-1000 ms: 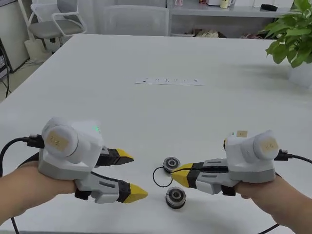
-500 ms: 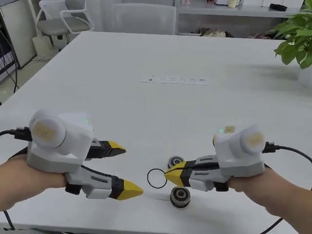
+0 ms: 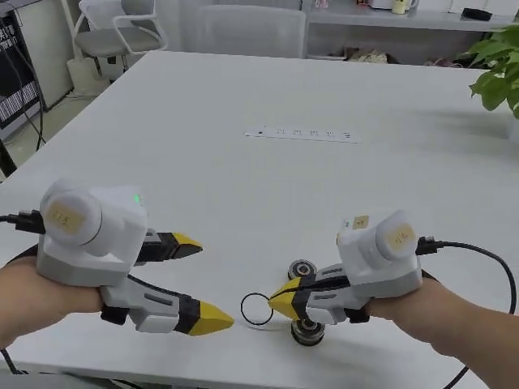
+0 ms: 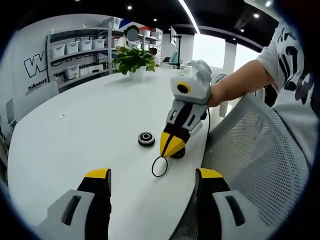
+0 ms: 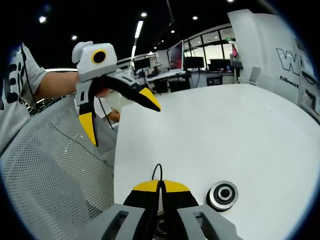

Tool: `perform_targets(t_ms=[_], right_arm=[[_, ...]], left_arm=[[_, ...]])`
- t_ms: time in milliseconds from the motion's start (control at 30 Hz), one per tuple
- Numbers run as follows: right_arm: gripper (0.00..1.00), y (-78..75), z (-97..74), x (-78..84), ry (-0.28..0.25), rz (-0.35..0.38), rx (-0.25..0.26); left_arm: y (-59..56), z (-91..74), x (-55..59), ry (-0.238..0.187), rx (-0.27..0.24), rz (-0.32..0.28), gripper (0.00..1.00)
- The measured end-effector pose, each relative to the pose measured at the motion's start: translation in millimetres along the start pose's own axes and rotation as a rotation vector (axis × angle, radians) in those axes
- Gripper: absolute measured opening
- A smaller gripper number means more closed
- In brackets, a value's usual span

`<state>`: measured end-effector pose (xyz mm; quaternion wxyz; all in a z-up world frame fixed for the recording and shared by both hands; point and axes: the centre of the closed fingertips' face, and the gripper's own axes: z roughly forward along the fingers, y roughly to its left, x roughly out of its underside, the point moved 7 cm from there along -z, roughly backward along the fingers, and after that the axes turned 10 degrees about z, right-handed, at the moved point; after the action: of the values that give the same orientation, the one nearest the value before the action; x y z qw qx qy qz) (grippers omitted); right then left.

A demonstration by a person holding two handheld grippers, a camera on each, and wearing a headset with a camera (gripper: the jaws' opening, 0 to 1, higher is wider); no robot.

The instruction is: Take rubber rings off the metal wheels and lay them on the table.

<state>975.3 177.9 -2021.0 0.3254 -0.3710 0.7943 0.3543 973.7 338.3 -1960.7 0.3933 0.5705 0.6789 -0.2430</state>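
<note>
The near metal wheel (image 3: 308,331) sits right under the jaws of the right gripper (image 3: 280,297). Those jaws are squeezed together on a thin black rubber ring (image 3: 256,310), which sticks out past their tips. The left gripper (image 3: 201,281) has its jaws wide apart and holds nothing. The ring is in front of them. The other wheel (image 3: 302,269) lies just past the right jaws.

- A white power strip (image 3: 304,134) lies flat on the desk (image 3: 203,105), toward its far side.
- A leafy green plant (image 3: 496,61) stands at the right edge.
- A grey office chair (image 3: 122,32) stands beyond the far left corner.
- A mesh chair back (image 4: 250,150) is by the near edge.
</note>
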Motion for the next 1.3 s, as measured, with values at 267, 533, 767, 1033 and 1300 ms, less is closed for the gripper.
perform_targets(t_ms=[267, 533, 767, 1033, 1300], right_arm=[[0.00, 2.2, 1.4, 0.4, 0.012, -0.027, 0.005], [0.08, 2.3, -3.8, -0.8, -0.007, -0.034, 0.019], [0.11, 2.2, -12.8, -2.1, -0.036, -0.018, 0.031], [0.15, 3.4, -26.9, -4.6, -0.076, -0.012, 0.045], [0.16, 1.2, -41.1, -0.1, -0.102, 0.002, 0.064]], left_arm=[[-2.1, -1.4, 1.9, 0.007, 0.002, -0.002, 0.67], [-2.8, 0.9, -1.5, 0.005, 0.007, 0.004, 0.67], [-6.1, 5.9, -4.8, 0.004, 0.025, 0.013, 0.67], [-9.4, 14.3, -11.9, 0.003, 0.045, 0.025, 0.66], [-10.4, 25.4, -18.7, 0.008, 0.075, 0.046, 0.64]])
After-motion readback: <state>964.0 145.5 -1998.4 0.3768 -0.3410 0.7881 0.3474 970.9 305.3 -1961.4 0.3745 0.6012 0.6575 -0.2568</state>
